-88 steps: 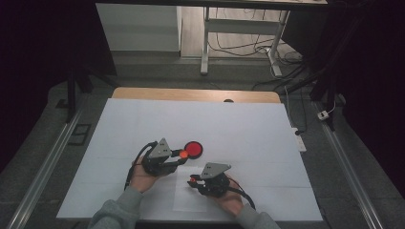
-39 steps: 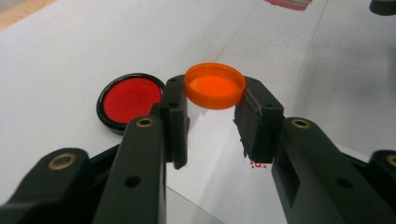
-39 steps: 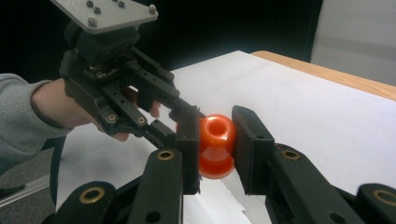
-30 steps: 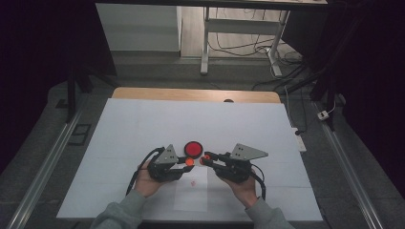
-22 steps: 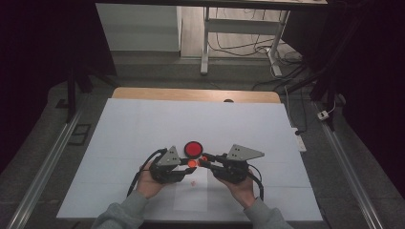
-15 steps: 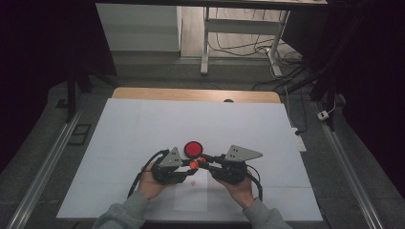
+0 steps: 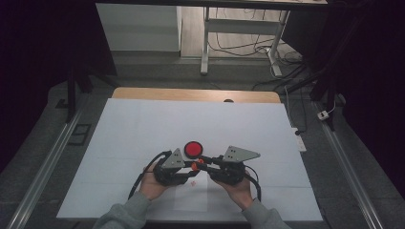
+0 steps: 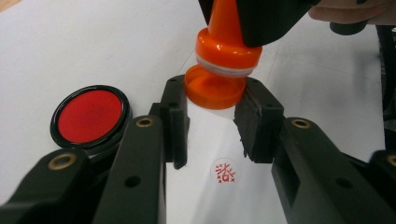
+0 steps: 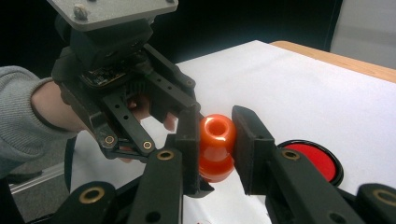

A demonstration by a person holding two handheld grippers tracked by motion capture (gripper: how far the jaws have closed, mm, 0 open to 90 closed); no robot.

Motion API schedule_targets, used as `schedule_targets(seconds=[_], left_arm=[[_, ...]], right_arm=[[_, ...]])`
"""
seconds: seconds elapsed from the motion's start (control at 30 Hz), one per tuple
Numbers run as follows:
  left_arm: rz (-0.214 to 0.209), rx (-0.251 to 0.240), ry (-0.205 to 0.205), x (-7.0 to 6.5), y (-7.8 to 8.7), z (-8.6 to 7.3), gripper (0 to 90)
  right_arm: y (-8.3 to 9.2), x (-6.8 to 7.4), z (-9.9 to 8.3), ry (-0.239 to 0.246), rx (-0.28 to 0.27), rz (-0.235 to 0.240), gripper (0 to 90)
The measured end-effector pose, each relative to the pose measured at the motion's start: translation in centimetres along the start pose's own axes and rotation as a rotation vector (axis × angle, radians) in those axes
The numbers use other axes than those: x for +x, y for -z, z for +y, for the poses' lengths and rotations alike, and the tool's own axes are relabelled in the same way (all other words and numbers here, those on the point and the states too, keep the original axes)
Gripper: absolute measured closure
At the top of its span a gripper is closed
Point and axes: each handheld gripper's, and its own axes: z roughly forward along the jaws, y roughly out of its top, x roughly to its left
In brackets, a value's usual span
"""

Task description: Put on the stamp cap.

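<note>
The small orange plastic stamp [image 9: 215, 148] – light, hard, glossy, likely slippery – is clamped at its handle by the right tool [image 9: 215, 140], just above its orange plastic cap [image 8: 215, 88] gripped in the left tool [image 8: 212, 119], beside the round red ink pad [image 8: 88, 116].

High view: looks from above the person's side, forward and down over the white table [image 7: 143, 124], far off.
Left gripper view: rides low, close along its jaws, facing the orange stamp [image 8: 228, 44], its cap [image 8: 212, 88] and the red ink pad [image 8: 89, 115].
Right gripper view: close too, looking across at the left gripper [image 9: 187, 133].
Shared: stamp [image 9: 215, 147], ink pad [image 7: 193, 149] and white sheet appear in all three.
</note>
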Motion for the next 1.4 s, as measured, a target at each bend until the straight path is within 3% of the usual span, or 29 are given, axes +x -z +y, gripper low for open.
schedule_targets(seconds=[0.97, 1.07, 1.4], left_arm=[[0.009, 0.019, -0.029, -0.4, -0.1, 0.2, 65.4], [0.002, 0.016, -0.015, -0.5, -0.1, 0.2, 65.5], [0.017, 0.036, -0.039, -0.8, -0.3, 0.1, 65.7]], right_arm=[[-0.5, 0.0, -0.6, -0.011, 0.017, 0.004, 72.5], [-0.5, 0.0, -0.7, -0.018, 0.015, 0.006, 72.6], [-0.5, -0.1, -1.3, -0.028, 0.012, 0.017, 73.0]])
